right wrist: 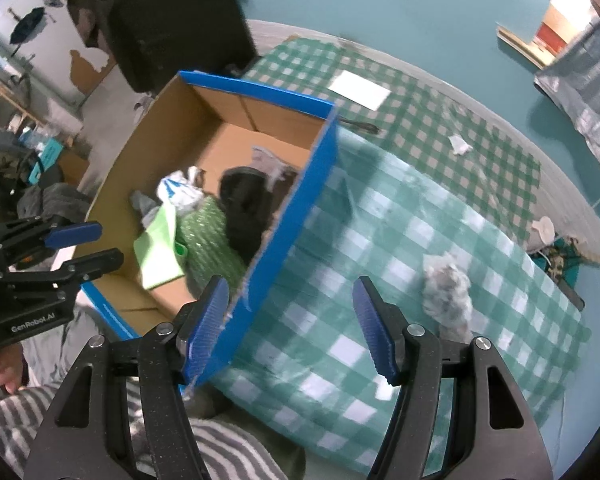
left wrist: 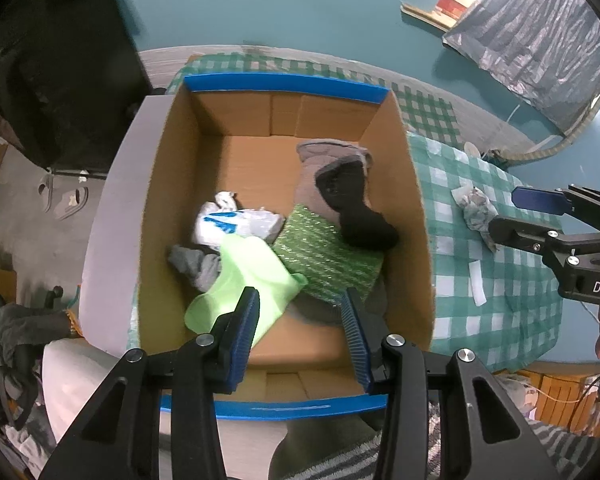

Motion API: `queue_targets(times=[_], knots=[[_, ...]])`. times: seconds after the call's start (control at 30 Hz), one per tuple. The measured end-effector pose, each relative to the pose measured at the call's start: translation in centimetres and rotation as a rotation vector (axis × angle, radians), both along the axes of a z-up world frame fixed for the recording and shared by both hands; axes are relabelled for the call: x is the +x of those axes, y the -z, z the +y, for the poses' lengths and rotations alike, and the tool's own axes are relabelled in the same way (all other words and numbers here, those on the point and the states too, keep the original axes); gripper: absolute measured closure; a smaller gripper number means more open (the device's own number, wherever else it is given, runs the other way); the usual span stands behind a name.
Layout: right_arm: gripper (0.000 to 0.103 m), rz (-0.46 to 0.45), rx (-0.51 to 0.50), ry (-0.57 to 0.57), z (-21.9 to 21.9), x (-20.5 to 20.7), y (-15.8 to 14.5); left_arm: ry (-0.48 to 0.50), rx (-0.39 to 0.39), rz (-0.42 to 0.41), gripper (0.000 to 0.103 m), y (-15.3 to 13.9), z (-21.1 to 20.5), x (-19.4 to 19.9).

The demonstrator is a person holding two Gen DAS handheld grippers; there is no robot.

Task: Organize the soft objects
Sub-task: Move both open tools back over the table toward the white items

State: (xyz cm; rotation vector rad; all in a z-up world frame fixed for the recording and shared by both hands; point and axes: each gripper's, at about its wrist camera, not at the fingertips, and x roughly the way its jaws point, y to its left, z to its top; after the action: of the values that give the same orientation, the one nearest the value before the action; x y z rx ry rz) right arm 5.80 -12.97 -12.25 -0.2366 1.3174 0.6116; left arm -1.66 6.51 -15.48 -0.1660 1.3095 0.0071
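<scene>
From the left wrist, the left gripper [left wrist: 302, 320] hangs over the blue-edged brown cardboard box [left wrist: 414, 216], its jaws parted and holding nothing. Inside the box lie a lime-green sock [left wrist: 244, 276], a green knitted cloth [left wrist: 328, 256], a black-and-grey sock [left wrist: 340, 196] and a white crumpled cloth [left wrist: 232, 222].

From the right wrist, the right gripper [right wrist: 292, 320] is open and empty above the green checked tablecloth [right wrist: 380, 240]. A grey-white crumpled cloth [right wrist: 448, 292] lies on the tablecloth, outside the box.

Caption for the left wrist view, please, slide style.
Open left gripper above a cardboard box holding a lime-green sock, green cloth and black sock.
</scene>
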Motion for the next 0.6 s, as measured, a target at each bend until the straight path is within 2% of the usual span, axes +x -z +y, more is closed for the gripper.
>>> queue_targets(times=[0.6], knots=[[0.037,0.021,-0.052,0.102,-9.5,0.8,1.5,0.084,-0.013,0.032,0.059,0.2,-7.1,1.8]])
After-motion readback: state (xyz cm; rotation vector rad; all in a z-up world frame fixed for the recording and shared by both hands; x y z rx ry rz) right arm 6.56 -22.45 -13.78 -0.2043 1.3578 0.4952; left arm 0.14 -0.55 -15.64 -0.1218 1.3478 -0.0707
